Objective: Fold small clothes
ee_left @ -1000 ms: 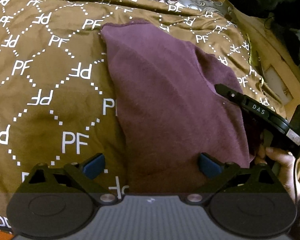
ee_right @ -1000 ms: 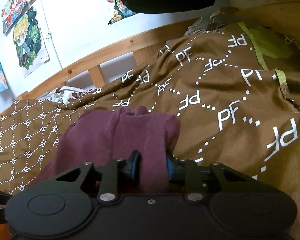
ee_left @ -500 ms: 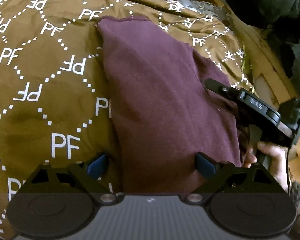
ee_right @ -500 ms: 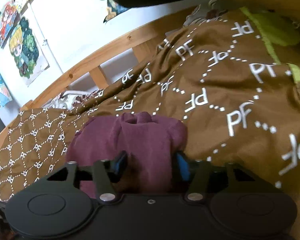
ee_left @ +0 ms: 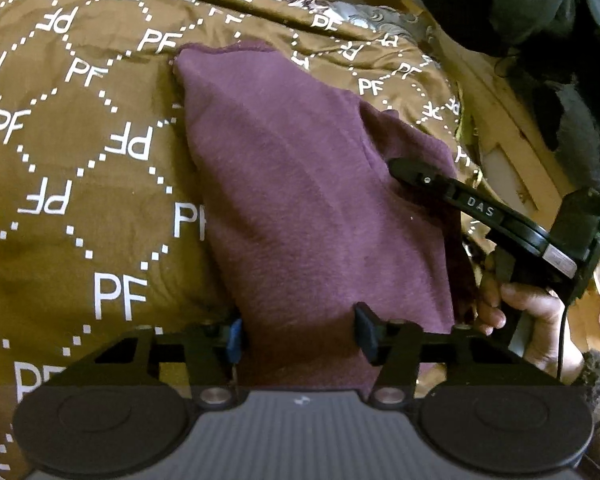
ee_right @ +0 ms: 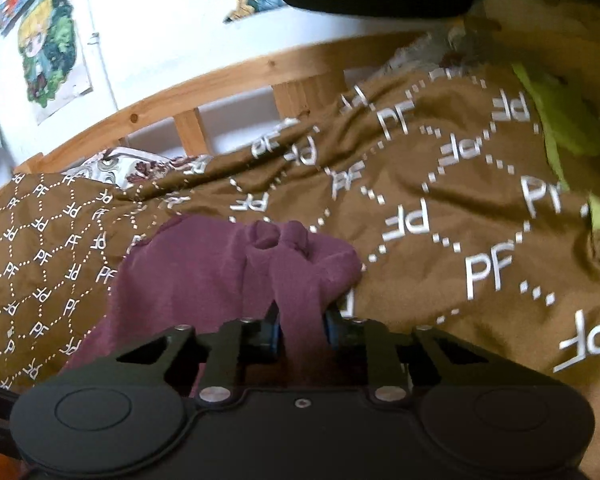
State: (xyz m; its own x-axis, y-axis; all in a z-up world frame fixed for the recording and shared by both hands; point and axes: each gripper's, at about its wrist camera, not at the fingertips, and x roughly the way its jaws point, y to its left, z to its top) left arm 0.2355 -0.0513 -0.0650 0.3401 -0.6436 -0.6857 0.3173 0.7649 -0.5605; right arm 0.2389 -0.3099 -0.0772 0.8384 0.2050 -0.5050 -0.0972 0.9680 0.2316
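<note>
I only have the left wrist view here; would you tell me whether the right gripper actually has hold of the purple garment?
Observer: Yes, the right gripper is shut on a bunched fold of the purple garment.
Operator: Thanks. Is there anything beyond that end of the bed?
Observer: A wooden bed rail stands against a white wall.
Operator: Anything on the wall?
Observer: Cartoon posters hang at the upper left.

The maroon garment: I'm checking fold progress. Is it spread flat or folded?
Partly folded: the maroon garment lies as a narrow doubled strip on the brown blanket, one end bunched in the right gripper.
</note>
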